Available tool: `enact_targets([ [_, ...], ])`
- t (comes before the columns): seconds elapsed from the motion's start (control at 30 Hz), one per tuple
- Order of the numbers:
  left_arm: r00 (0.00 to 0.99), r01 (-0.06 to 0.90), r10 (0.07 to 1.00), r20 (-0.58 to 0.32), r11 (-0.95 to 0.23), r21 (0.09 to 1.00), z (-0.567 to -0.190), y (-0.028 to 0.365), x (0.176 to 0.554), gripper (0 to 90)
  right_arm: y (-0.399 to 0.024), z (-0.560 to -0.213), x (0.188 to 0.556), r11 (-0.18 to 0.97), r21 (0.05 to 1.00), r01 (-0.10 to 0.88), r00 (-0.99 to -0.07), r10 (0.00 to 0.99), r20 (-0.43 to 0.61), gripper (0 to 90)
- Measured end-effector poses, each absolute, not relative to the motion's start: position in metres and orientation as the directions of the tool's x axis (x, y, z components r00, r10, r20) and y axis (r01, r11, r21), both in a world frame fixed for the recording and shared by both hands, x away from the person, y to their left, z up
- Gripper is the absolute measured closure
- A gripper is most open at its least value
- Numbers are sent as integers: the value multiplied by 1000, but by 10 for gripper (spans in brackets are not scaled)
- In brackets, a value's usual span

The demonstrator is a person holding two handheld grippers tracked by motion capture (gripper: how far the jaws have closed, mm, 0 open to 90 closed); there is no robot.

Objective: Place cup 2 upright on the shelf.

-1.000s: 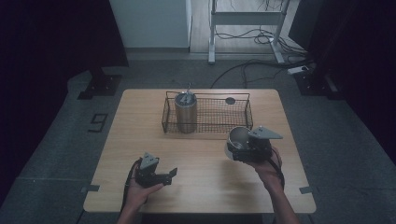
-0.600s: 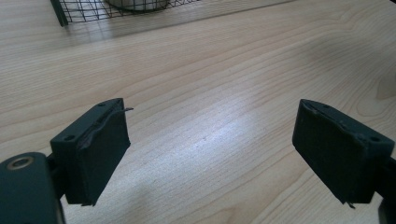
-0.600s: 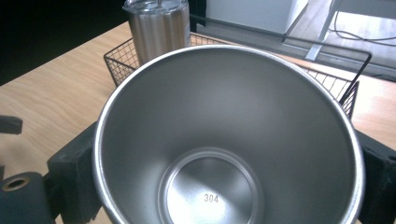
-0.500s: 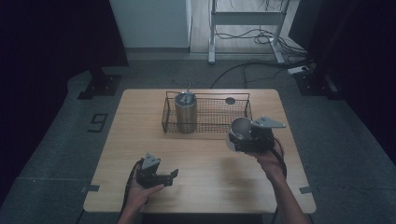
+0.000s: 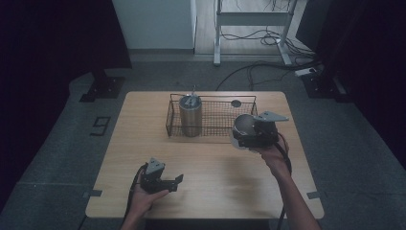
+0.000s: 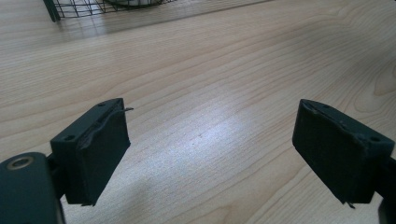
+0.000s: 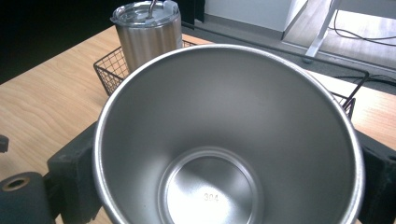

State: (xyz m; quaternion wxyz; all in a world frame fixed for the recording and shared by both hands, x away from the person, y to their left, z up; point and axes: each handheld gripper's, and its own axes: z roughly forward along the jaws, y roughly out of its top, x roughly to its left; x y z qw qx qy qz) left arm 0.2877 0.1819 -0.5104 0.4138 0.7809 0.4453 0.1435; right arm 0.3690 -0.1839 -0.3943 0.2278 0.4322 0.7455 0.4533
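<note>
While the right gripper (image 5: 250,135) holds the steel cup (image 7: 229,140) clamped between its jaws, one black pad pressing on each side of the wall, the relation that matters is cup to wire basket (image 5: 210,103): in the high view the cup hangs just off the basket's right front corner, lifted clear of the wooden table (image 5: 143,124). Its open mouth tips toward the right gripper view's camera, so the long axis runs roughly along the jaws and leans well away from upright; the stamped "304" on the bottom is readable. Whether the cup's base is already over the basket rim or just short of it I cannot quite tell from above.

Inside the basket, at its left end, a lidded steel tumbler (image 5: 190,114) stands upright with a handle or straw rising from its lid. Everything to the right of it, most of the basket, looks free, so that seems the likely place for the cup, which would need righting first. The basket's front and right rims are the edges to clear.

Near the table's front edge the left gripper (image 5: 178,181) rests low in the person's hand, jaws wide apart with bare wood between them, well away from cup and basket. The right one is plainly nearer.
</note>
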Motion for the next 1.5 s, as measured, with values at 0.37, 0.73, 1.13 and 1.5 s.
enact_targets([
  [0.37, 566, 578, 811, -148, -262, 773, -511, 180, 287, 109, -182, -387, 379, 222, 874, 432, -515, 857, 36, 65],
  [0.73, 569, 579, 809, -147, -268, 770, -512, 180, 287, 109, -184, -382, 393, 223, 872, 436, -509, 860, 34, 65],
  [1.13, 570, 582, 809, -146, -272, 766, -513, 180, 287, 109, -190, -379, 408, 212, 871, 444, -497, 867, 42, 65],
  [1.5, 574, 583, 806, -145, -278, 764, -513, 177, 287, 109, -192, -379, 421, 212, 862, 460, -485, 874, 44, 65],
])
